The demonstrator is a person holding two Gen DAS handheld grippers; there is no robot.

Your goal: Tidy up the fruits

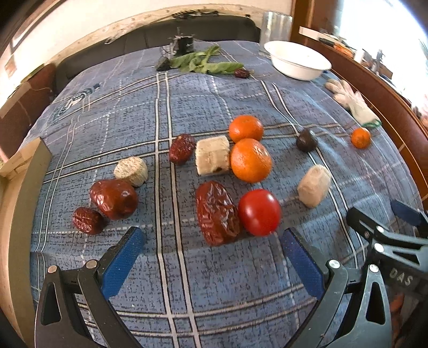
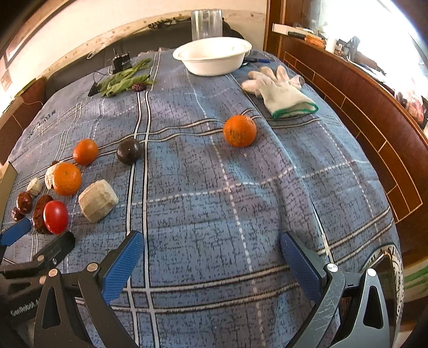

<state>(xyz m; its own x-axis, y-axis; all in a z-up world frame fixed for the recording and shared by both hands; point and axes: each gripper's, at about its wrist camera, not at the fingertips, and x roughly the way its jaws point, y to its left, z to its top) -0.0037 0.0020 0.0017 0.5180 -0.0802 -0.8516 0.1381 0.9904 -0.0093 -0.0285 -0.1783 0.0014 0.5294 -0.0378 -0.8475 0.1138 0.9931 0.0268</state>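
Observation:
On the blue checked cloth lie fruits in a loose cluster. A red tomato sits beside a large wrinkled date, just ahead of my open left gripper. Behind them are two oranges, more dates and pale cut chunks. A third orange lies alone, well ahead of my open right gripper. A dark round fruit rests near the cluster. Both grippers hold nothing.
A white bowl stands at the far side with a clear glass behind it. A white glove lies at the right. Green leaves and a small black device sit at the back. A wooden rail borders the right.

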